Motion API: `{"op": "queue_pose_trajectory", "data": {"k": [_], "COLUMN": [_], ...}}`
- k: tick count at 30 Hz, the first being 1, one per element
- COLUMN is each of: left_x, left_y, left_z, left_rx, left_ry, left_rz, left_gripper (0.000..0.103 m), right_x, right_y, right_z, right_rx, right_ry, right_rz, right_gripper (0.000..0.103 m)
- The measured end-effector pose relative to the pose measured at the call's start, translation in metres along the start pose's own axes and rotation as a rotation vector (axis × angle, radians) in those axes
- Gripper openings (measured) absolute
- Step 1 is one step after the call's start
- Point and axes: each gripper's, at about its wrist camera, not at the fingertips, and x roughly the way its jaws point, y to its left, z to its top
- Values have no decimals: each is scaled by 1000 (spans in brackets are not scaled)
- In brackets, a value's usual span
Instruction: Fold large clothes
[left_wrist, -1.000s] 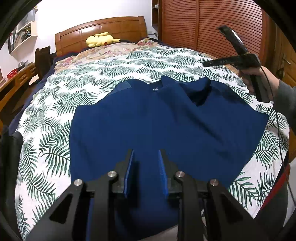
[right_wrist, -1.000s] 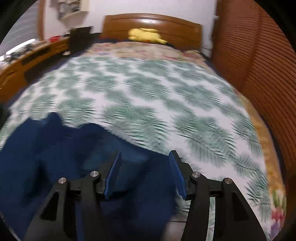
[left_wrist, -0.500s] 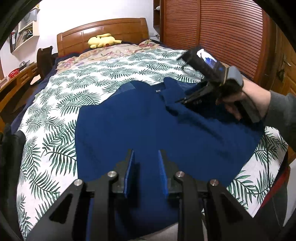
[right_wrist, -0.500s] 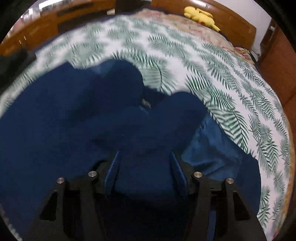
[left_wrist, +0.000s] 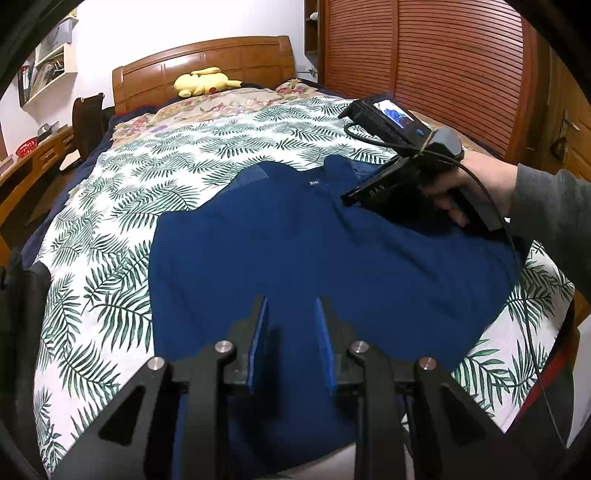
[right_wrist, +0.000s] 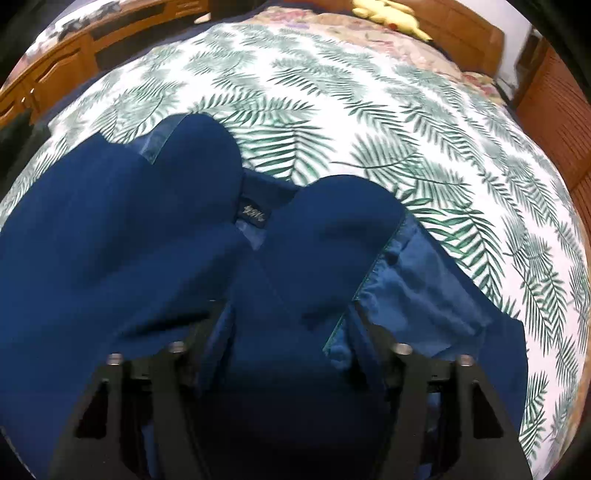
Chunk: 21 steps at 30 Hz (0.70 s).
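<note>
Left hand-held gripper (left_wrist: 291, 343) hovers over the near hem of the navy garment (left_wrist: 295, 258), its blue pads (left_wrist: 258, 343) moderately apart with nothing between them. We note the garment lies spread on the bed's leaf-print cover (left_wrist: 110, 295), hem near us and collar label (left_wrist: 314, 182) at the far end.

Farther in, on the right, the right hand-held gripper (right_wrist: 288, 332) is down on the fabric near the collar. Its jaws stand wide; cloth bulges between them but is not pinched. Just right of it a flap is turned back, showing the lighter lining (right_wrist: 417, 299).

We judge the step in hand to be seizing the right front panel for a fold. To do it well we would close on a single layer at the edge, not the bulge, and lift low so the rest stays flat. At the far headboard lies a yellow plush toy (left_wrist: 203, 82).
</note>
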Motion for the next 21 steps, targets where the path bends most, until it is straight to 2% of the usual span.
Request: {"op": "queue_pose_trajectory", "data": {"k": [1, 4, 10, 13, 15, 18, 20, 21], "left_x": [0, -1, 0, 0, 1, 0, -1, -1], "left_y": [1, 0, 0, 2, 3, 4, 3, 1], "left_z": [0, 0, 0, 0, 0, 0, 1, 1], "left_rx": [-1, 0, 3, -1, -5, -11, -8, -6], "left_ry": [0, -4, -2, 0, 2, -3, -7, -11], "left_rz": [0, -3, -1, 3, 8, 5, 1, -3], "left_gripper": [24, 24, 24, 24, 24, 24, 24, 24], "right_x": [-3, -16, -41, -37, -31, -42, -60, -65], "right_y": [5, 13, 24, 29, 29, 12, -10, -16], "right_z": [2, 9, 44, 63, 69, 70, 67, 66], "right_rx": [-27, -73, -102, -121, -129, -61, 13, 30], "right_ry": [-2, -51, -213, -222, -221, -268, -304, -309], "right_rz": [-6, -47, -131, -155, -205, -246, -241, -234], "right_gripper": [14, 2, 1, 1, 1, 1, 1, 5]}}
